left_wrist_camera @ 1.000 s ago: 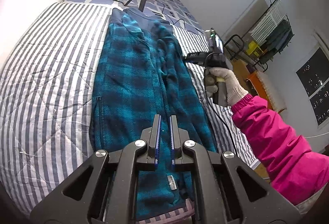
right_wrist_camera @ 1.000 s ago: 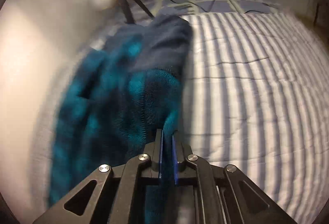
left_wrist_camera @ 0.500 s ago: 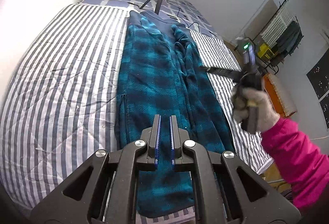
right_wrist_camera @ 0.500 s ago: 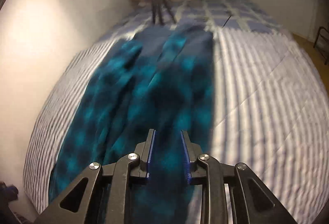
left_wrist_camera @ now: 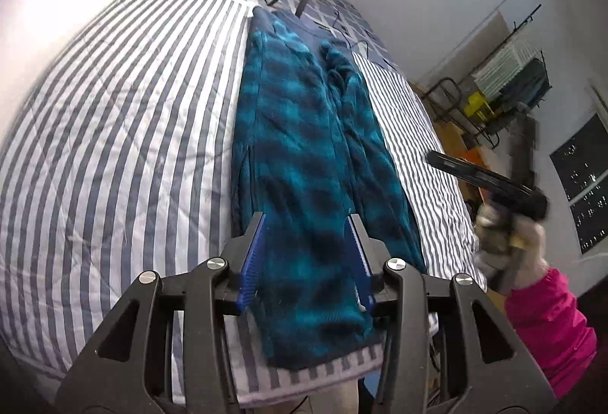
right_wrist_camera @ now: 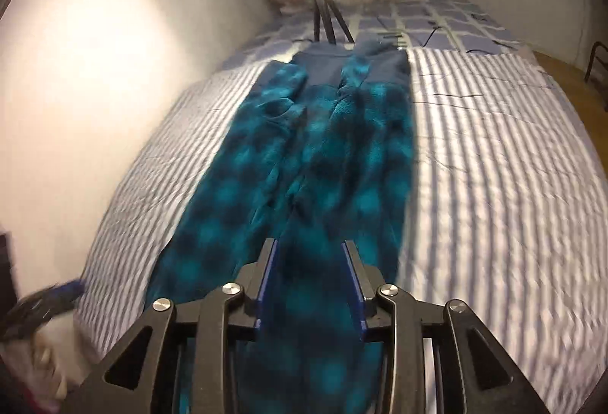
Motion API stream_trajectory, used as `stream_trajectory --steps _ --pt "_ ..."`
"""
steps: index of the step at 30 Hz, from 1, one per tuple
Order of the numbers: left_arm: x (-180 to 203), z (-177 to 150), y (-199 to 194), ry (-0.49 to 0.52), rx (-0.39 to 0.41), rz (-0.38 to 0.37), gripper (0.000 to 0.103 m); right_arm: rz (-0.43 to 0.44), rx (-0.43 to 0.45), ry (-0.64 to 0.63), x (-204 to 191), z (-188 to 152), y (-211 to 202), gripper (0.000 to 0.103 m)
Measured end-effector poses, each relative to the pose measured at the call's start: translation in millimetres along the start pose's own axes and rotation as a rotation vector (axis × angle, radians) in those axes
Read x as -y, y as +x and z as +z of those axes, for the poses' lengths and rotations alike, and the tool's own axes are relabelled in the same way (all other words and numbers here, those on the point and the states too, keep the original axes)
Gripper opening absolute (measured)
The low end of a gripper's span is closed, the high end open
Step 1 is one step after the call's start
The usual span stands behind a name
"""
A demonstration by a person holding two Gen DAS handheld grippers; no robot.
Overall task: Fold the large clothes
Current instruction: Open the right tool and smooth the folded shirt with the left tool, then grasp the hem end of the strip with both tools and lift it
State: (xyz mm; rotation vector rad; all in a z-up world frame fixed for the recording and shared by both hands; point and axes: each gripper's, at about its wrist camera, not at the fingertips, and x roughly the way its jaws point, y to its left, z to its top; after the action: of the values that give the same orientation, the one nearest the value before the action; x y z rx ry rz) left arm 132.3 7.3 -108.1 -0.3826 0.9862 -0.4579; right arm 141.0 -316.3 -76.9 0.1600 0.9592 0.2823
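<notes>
Striped blue-and-white quilt point(left_wrist_camera: 125, 132) bare on the left; the teal-and-black checked fleece garment point(left_wrist_camera: 300, 148) lies lengthwise along the bed's middle, both long sides folded inward, hem at the near edge. Left gripper point(left_wrist_camera: 306, 243) jaws have just been opening and stand apart above the hem, nothing pinched; right gripper point(right_wrist_camera: 309, 273), further right and blurred, likewise has just been opening, jaws apart, empty. Risk, as judged: the loosely lying right flap may slide open if the next grab catches only one layer of fleece.
</notes>
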Motion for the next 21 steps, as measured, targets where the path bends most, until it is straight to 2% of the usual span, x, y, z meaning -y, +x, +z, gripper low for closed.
stream_trajectory --steps 2,4,6,10,12,13,16,18,21 --pt "-10 -14 3 -0.001 -0.016 0.002 0.051 0.016 0.003 0.008 1 -24 -31 0.037" --pt "-22 -24 9 -0.062 -0.058 -0.025 0.052 0.042 -0.002 0.026 3 -42 -51 0.041" --pt "-31 -36 16 -0.118 -0.108 -0.091 0.052 0.052 -0.017 0.031 5 -64 -78 0.042" --pt "-38 -53 19 -0.165 -0.116 -0.102 0.052 0.047 0.017 -0.028 -12 -102 -138 0.045" --pt "-42 -58 23 -0.212 -0.13 -0.117 0.054 0.053 0.044 -0.061 -20 -113 -165 0.062" --pt "-43 -59 26 -0.231 -0.139 -0.119 0.054 0.054 0.066 -0.065 -22 -118 -176 0.065" --pt "-41 -61 31 -0.231 -0.157 -0.129 0.054 0.059 0.067 -0.048 -20 -131 -174 0.067" --pt "-41 -64 36 -0.233 -0.165 -0.132 0.055 0.069 0.029 0.007 -7 -138 -151 0.067" --pt "-49 -75 48 -0.295 -0.191 -0.153 0.055 0.083 -0.053 0.088 14 -151 -106 0.066"
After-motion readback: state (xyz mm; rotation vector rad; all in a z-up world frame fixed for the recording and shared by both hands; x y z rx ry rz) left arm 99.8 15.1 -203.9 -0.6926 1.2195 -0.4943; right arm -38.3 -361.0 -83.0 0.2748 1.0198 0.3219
